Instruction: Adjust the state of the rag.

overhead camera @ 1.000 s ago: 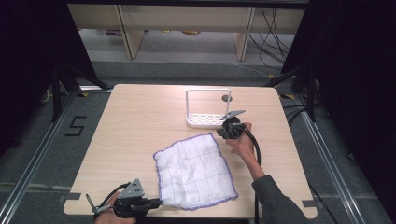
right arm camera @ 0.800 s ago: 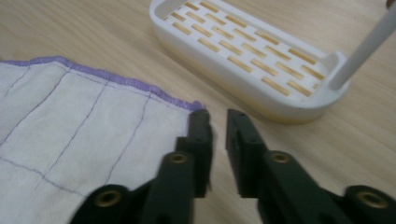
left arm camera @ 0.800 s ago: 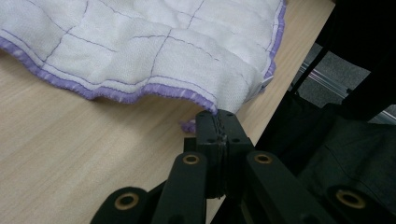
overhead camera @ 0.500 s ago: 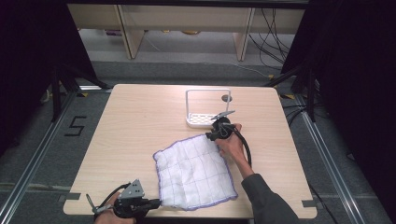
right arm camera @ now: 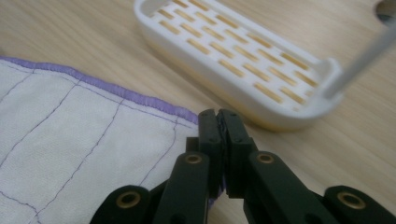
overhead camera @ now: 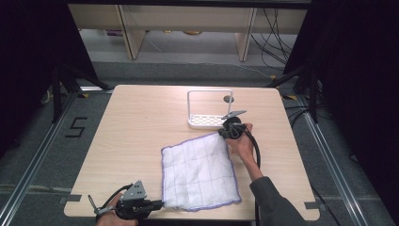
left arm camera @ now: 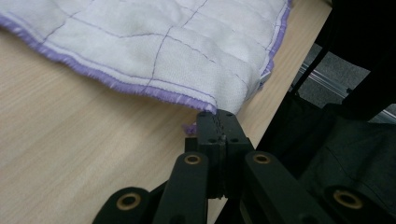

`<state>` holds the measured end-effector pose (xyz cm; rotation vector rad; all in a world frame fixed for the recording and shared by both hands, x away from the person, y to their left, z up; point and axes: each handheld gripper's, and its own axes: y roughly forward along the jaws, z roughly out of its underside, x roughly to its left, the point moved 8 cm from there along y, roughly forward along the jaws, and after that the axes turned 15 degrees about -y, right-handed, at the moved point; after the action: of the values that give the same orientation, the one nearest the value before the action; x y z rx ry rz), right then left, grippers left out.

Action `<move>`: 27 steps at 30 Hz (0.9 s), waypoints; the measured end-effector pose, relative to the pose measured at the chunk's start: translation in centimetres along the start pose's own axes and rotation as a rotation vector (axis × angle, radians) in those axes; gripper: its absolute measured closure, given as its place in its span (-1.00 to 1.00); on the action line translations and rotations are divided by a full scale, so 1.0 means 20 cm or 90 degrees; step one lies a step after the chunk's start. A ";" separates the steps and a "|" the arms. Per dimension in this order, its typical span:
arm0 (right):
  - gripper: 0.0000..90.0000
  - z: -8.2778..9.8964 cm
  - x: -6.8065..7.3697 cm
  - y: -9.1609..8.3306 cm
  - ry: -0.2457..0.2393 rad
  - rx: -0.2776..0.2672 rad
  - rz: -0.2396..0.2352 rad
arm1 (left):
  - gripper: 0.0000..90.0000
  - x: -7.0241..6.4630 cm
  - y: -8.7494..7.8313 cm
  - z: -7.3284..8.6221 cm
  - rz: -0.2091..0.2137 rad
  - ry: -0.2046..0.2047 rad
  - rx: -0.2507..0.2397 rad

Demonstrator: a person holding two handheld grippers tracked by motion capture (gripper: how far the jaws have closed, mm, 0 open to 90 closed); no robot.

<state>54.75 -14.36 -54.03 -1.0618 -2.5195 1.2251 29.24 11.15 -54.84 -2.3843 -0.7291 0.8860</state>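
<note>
Both grippers — left gripper and right gripper — pinch opposite corners of the cloth; folding is not yet begun.

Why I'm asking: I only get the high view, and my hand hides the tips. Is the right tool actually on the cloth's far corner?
Observer: In the right gripper view the right tool has just been closing. Its jaws now meet at the far corner of the cloth, where the purple hem runs in behind the tips. I cannot tell whether fabric is pinched.
Operator: And the left tool, at the near corner?
Observer: In the left gripper view the left tool is shut on that corner. The hem rises off the table into its tips, and a purple thread pokes out beside them.
</note>
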 end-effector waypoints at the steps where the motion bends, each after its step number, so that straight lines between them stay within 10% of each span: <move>1: 0.97 0.02 -0.02 -0.02 0.007 0.001 0.005 | 0.99 -0.01 0.01 -0.01 0.013 -0.014 -0.011; 11: 0.93 0.14 -0.17 -0.01 0.030 0.024 0.041 | 0.95 0.05 0.12 -0.18 0.017 -0.015 0.007; 15: 0.55 0.16 -0.18 -0.02 0.024 0.037 0.077 | 0.88 0.06 0.16 -0.15 -0.001 0.005 0.038; 27: 0.24 0.23 -0.04 -0.30 0.004 0.017 0.049 | 0.34 0.10 0.07 -0.19 -0.013 -0.048 0.001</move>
<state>50.21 -20.30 -52.60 -1.1651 -2.4723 1.2686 33.62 10.39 -53.95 -2.3497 -0.7794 0.9721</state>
